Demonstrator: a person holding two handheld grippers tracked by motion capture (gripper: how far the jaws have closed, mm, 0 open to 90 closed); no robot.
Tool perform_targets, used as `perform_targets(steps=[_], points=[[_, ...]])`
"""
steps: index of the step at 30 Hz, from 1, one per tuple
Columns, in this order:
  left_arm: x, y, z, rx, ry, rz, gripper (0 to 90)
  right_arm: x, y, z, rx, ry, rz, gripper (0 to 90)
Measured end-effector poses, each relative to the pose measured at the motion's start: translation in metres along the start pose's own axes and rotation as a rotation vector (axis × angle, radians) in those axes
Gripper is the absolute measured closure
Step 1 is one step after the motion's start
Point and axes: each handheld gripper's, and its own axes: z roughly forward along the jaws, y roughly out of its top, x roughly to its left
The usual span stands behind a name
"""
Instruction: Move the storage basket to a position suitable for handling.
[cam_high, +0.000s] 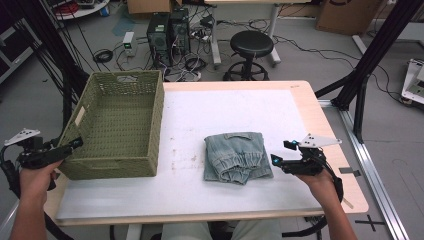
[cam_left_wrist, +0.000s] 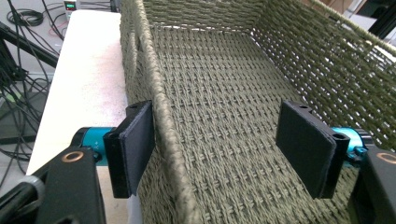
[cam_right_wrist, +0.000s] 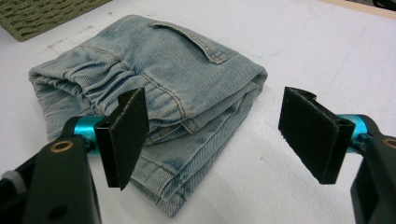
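Note:
A green woven basket (cam_high: 159, 115) stands on the left part of the table. My left gripper (cam_high: 75, 143) is at its near left corner. In the left gripper view the gripper (cam_left_wrist: 219, 144) is open and straddles the basket wall (cam_left_wrist: 159, 107): one pad is just outside the wall, the other well inside over the empty bottom. Folded light-blue jeans (cam_high: 235, 155) lie on the white mat. My right gripper (cam_high: 281, 152) is open beside their right edge. In the right gripper view the gripper (cam_right_wrist: 217, 135) has one pad in front of the jeans (cam_right_wrist: 177, 70) and the other over the bare mat.
The white mat (cam_high: 225, 105) covers most of the wooden table, whose right edge (cam_high: 330, 130) is near my right hand. Beyond the table stand a black stool (cam_high: 251, 45) and computer towers (cam_high: 167, 32). A black frame post (cam_high: 365, 65) rises at the right.

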Motion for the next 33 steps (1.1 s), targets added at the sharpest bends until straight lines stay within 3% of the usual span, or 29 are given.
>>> perform_targets(steps=[17,26,28,30,33], points=[[-0.002,0.003,0.003,0.010,-0.007,0.032,31.6,0.002,-0.001,0.006,0.018,0.001,-0.002,24.6],[-0.005,0.006,0.010,0.007,-0.003,0.029,31.6,0.001,-0.003,0.004,0.021,-0.004,0.005,24.6],[-0.006,0.006,0.007,-0.018,0.019,0.014,32.0,0.000,-0.003,0.003,0.021,-0.001,0.007,24.6],[-0.009,0.008,0.000,-0.096,0.027,-0.004,32.2,0.000,-0.003,0.002,0.016,-0.003,0.007,24.6],[-0.019,0.014,-0.008,-0.149,0.035,0.015,29.3,-0.001,-0.004,0.001,0.016,-0.005,0.007,24.6]])
